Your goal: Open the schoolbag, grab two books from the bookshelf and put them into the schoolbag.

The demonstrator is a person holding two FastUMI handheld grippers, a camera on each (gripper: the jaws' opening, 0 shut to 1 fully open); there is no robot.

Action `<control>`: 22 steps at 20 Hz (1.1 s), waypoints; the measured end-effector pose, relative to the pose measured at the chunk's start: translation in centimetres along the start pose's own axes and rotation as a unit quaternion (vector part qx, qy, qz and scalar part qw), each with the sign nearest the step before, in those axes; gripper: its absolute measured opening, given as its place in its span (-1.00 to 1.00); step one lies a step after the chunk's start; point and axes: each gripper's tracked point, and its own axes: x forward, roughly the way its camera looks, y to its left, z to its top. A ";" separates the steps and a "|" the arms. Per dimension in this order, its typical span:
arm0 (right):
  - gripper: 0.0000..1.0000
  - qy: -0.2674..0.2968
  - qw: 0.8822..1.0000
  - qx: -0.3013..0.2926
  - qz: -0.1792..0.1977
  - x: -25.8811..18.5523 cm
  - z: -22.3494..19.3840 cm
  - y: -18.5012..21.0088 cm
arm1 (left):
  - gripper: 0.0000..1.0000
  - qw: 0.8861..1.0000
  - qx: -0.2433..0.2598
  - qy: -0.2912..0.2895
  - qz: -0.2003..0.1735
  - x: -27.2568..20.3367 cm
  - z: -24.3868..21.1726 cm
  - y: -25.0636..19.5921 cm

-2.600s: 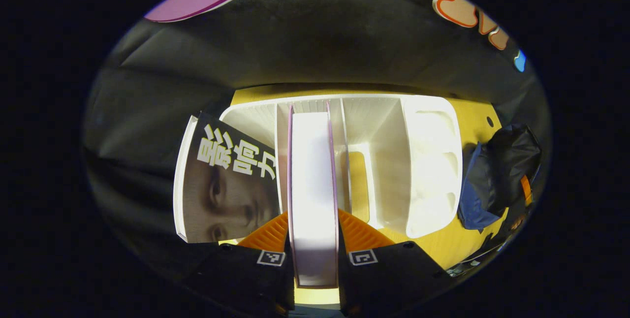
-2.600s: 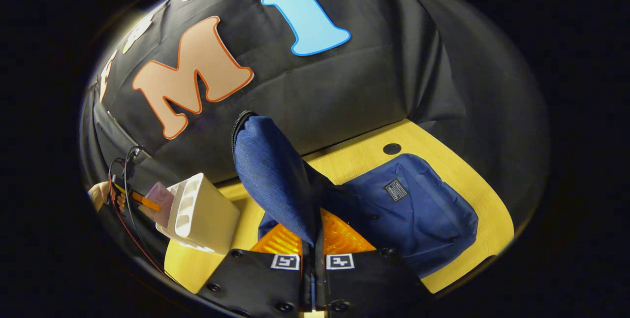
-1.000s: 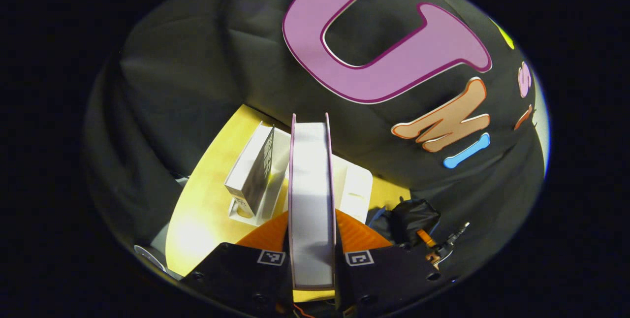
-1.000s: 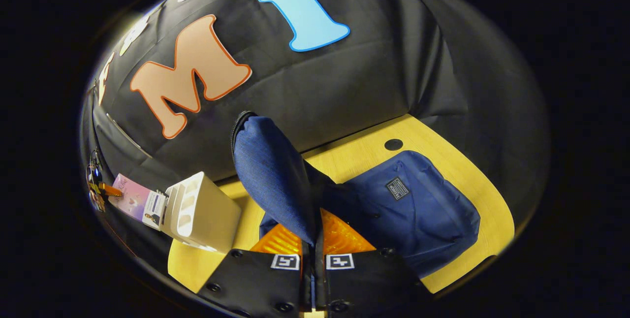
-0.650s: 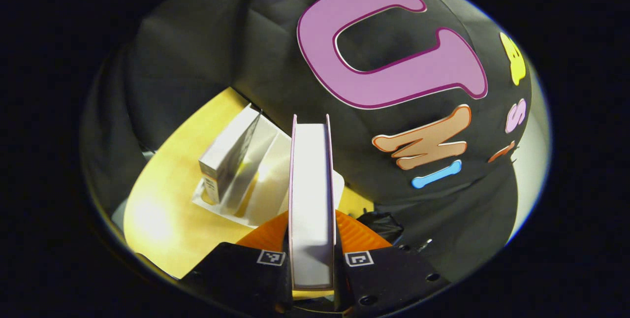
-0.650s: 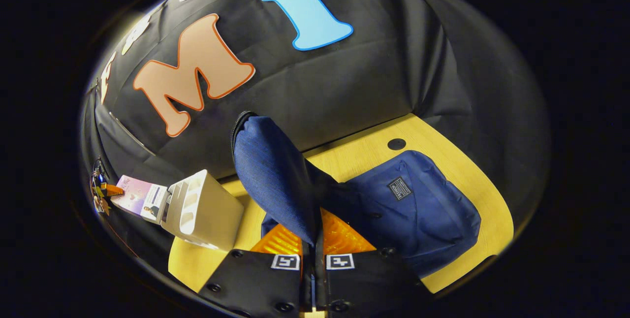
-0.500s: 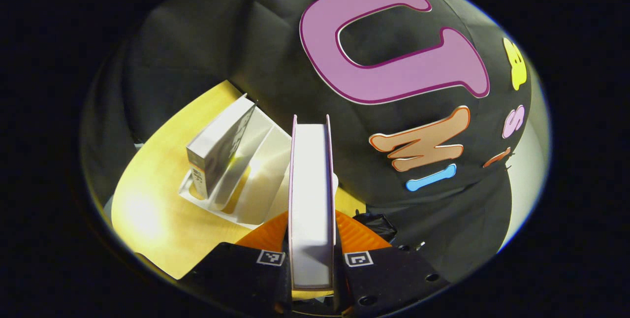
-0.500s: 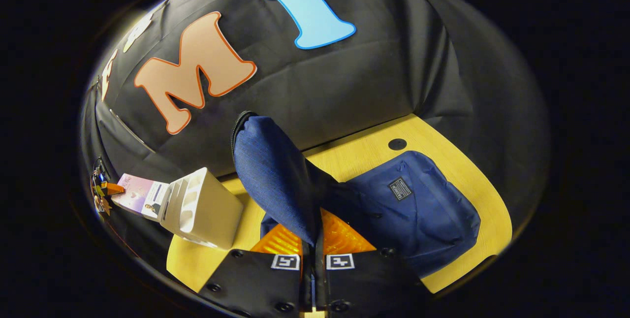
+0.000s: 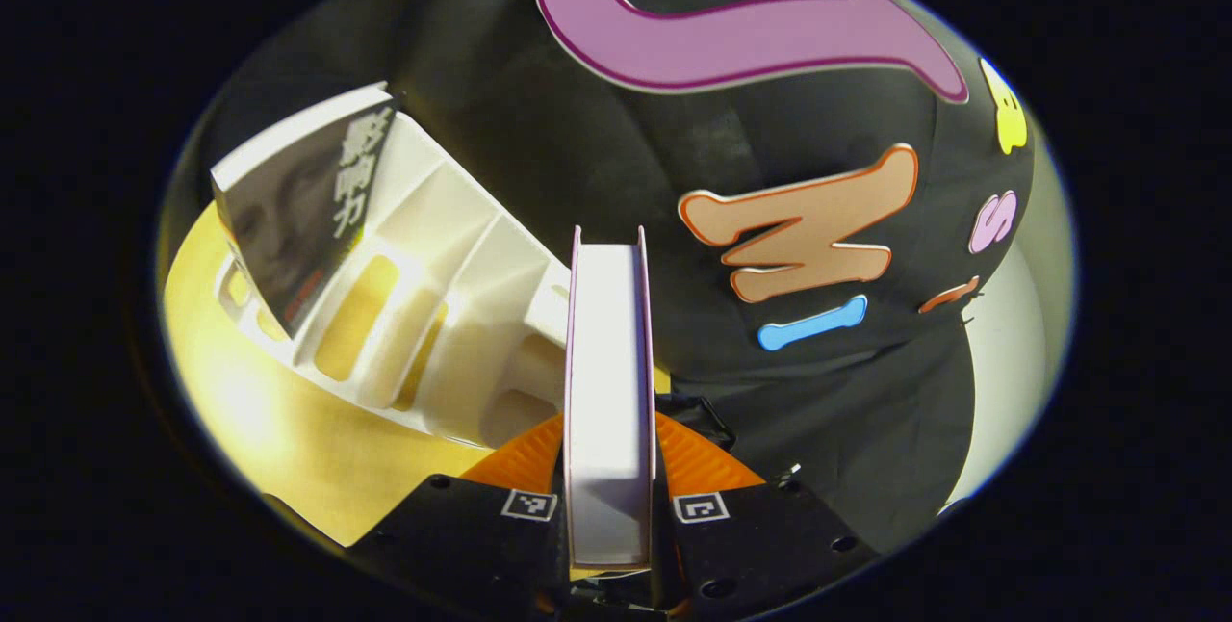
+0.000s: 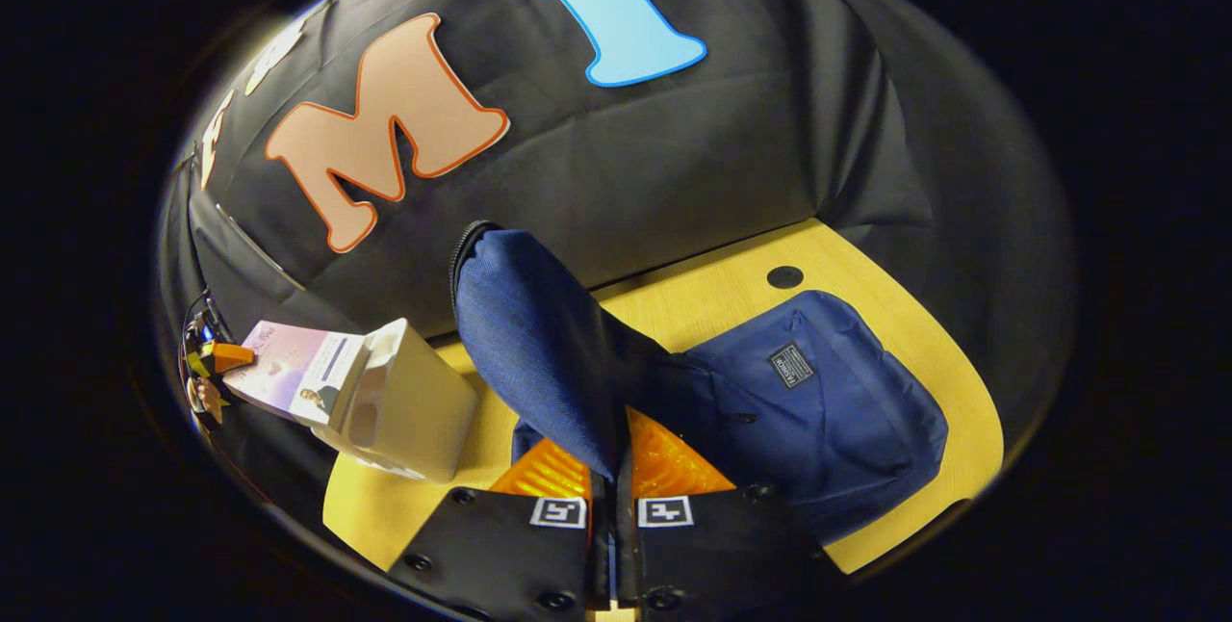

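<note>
Schoolbag (image 10: 828,410) faces right tongs (image 10: 612,468); bookshelf (image 9: 433,304) left's.

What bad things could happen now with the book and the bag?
The left tool pinches the pink book only near one end, so it might tip or slip. The book passes close to the white bookshelf and could bump it. If the right tool lets the schoolbag flap drop, the opening closes.
</note>
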 end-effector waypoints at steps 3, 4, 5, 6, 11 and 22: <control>-0.88 -0.001 1.000 0.001 0.002 -0.1 -0.1 0.0 | -0.39 1.000 0.000 0.029 -0.002 3.0 -2.4 -0.6; -0.89 -0.001 1.000 0.003 0.003 -0.1 0.0 0.0 | -0.41 0.999 0.001 0.038 -0.003 4.0 -3.2 -0.8; -0.89 -0.001 1.000 0.003 0.003 -0.1 0.0 0.0 | -0.41 0.999 -0.001 0.044 -0.004 5.2 -4.0 -1.0; -0.89 -0.002 1.000 0.004 0.004 -0.1 0.1 0.0 | -0.39 0.999 -0.004 0.052 -0.005 6.2 -4.9 -1.3; -0.88 -0.004 1.000 0.010 0.008 -0.2 0.2 0.0 | -0.41 0.996 0.012 0.094 0.008 11.3 -8.9 -1.5; -0.89 -0.013 1.000 0.021 0.016 -0.4 0.9 0.0 | -0.41 0.989 0.003 0.144 0.014 19.8 -15.3 -1.8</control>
